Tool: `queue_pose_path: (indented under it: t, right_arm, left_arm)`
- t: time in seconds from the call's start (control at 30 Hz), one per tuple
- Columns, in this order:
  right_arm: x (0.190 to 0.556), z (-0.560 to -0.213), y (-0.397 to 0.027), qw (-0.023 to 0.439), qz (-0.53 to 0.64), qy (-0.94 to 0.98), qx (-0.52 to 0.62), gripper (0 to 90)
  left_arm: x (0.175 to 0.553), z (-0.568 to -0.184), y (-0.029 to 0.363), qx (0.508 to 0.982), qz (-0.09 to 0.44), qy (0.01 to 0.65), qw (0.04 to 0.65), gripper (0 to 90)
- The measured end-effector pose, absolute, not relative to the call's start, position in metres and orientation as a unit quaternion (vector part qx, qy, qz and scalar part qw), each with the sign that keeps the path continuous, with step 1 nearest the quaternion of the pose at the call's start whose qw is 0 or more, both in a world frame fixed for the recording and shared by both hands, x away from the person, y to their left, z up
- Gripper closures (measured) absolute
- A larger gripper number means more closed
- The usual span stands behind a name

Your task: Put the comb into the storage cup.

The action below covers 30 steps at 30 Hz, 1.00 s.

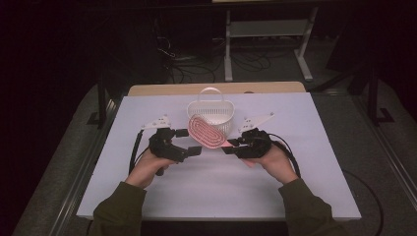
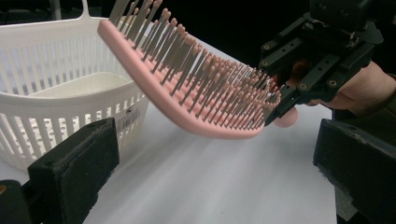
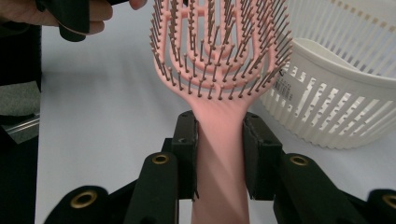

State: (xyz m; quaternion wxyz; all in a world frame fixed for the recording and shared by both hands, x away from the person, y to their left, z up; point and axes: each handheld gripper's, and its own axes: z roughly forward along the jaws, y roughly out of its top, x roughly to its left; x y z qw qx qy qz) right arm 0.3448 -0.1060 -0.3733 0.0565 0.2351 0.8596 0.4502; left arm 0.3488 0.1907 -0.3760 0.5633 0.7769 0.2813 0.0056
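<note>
A pink vented hairbrush hangs tilted above the table, bristles up, beside the basket.

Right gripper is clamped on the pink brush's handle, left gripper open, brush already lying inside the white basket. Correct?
Not quite. The pink brush is not in the white basket; it is held in the air beside it, as the left gripper view shows. The right gripper does clamp its handle, and the left gripper is open.

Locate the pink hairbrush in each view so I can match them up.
High view: pink hairbrush centre, leaning over the front of the white basket.
Left gripper view: brush runs from upper left to right of centre, held at its right end.
Right gripper view: centre, handle clamped, bristles up.
Shared landmark: the white basket.
</note>
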Motion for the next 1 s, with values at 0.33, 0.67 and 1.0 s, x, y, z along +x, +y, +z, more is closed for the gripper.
queue_pose_path:
  t: [0.33, 0.67, 1.0]
  right_arm:
    - [0.343, -0.374, -0.101, 0.056, 0.451, 0.861, 0.228, 68.6]
    - [0.34, -0.375, -0.096, 0.056, 0.458, 0.86, 0.218, 68.6]
    - [0.337, -0.377, -0.089, 0.056, 0.455, 0.864, 0.207, 68.6]
  left_arm:
    - [0.347, -0.378, 0.185, 0.772, 0.008, 0.289, 0.567, 0.3]
    - [0.347, -0.376, 0.184, 0.759, 0.016, 0.302, 0.576, 0.3]
    - [0.348, -0.376, 0.186, 0.75, 0.016, 0.316, 0.581, 2.7]
